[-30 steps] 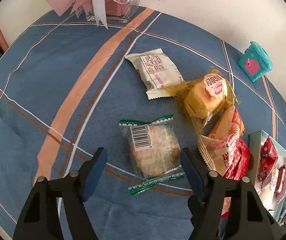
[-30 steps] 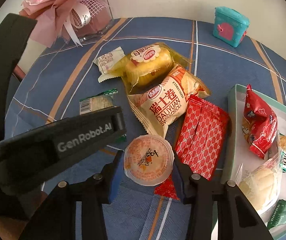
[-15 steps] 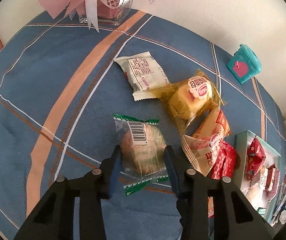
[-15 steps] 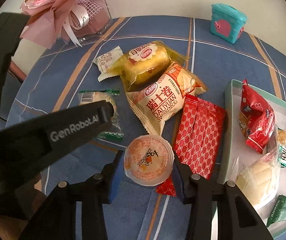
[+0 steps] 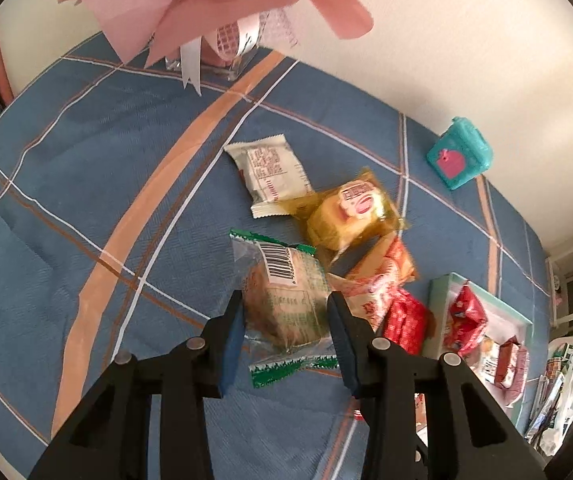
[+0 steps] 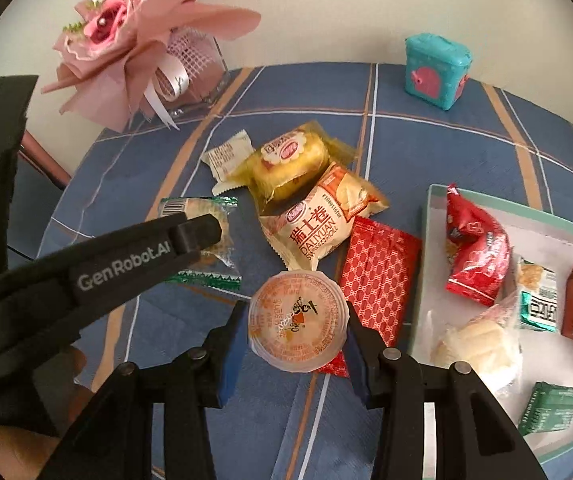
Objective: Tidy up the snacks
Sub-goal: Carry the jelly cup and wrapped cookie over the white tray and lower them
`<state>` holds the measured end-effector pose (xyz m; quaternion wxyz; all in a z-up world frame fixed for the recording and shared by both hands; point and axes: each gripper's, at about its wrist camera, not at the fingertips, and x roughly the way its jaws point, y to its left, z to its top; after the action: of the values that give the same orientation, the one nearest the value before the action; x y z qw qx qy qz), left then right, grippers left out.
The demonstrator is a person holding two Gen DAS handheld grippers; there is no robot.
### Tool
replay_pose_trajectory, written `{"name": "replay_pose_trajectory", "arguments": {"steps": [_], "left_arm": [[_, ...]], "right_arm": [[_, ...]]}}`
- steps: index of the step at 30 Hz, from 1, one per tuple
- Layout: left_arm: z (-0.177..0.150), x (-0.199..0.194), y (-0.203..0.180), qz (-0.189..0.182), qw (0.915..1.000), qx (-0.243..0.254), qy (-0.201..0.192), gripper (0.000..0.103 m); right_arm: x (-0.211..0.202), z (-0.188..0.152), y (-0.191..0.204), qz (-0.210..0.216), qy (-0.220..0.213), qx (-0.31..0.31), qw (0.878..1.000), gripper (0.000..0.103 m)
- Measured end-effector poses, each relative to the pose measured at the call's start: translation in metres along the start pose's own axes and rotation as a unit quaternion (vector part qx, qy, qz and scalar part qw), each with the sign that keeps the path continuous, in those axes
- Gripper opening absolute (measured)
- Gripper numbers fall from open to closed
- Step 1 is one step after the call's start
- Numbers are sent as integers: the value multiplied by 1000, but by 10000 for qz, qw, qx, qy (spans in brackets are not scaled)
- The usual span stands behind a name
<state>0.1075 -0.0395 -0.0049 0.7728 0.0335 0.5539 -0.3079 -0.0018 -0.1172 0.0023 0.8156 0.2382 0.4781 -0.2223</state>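
Observation:
My left gripper (image 5: 284,320) is shut on a round pastry in a clear wrapper with green ends (image 5: 286,296), lifted a little off the blue tablecloth (image 5: 86,168). The same pastry (image 6: 202,216) shows in the right wrist view behind the left gripper's black finger. My right gripper (image 6: 296,332) is shut on an orange jelly cup (image 6: 296,322), also raised. On the cloth lie a white sachet (image 5: 268,174), a yellow cake pack (image 6: 286,160), a Swiss roll pack (image 6: 318,220) and a red patterned packet (image 6: 378,276).
A pale green tray (image 6: 430,216) at the right holds several snacks, among them a red bag (image 6: 474,248). A teal toy case (image 6: 434,70) stands at the back by the wall. A pink bouquet in a glass vase (image 6: 138,48) is at the back left.
The left gripper closed on the round pastry and lifted it. The right gripper rose with the jelly cup still in its grip. Both views now see the table from higher.

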Motion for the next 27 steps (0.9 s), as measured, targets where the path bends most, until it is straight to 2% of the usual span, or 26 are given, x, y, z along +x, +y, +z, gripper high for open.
{"name": "replay_pose_trajectory", "arguments": {"steps": [13, 21, 27], "left_arm": [[-6, -30, -20, -68, 9997, 6, -246, 42], [-15, -35, -48, -171, 9993, 196, -268, 42], [-26, -31, -86, -277, 9980, 538, -187, 42]], "right_arm": [[-27, 0, -29, -78, -103, 244, 9996, 47], [-43, 0, -79, -148, -169, 747, 9970, 47], [-56, -5, -118, -374, -234, 1104, 9929, 47]]}}
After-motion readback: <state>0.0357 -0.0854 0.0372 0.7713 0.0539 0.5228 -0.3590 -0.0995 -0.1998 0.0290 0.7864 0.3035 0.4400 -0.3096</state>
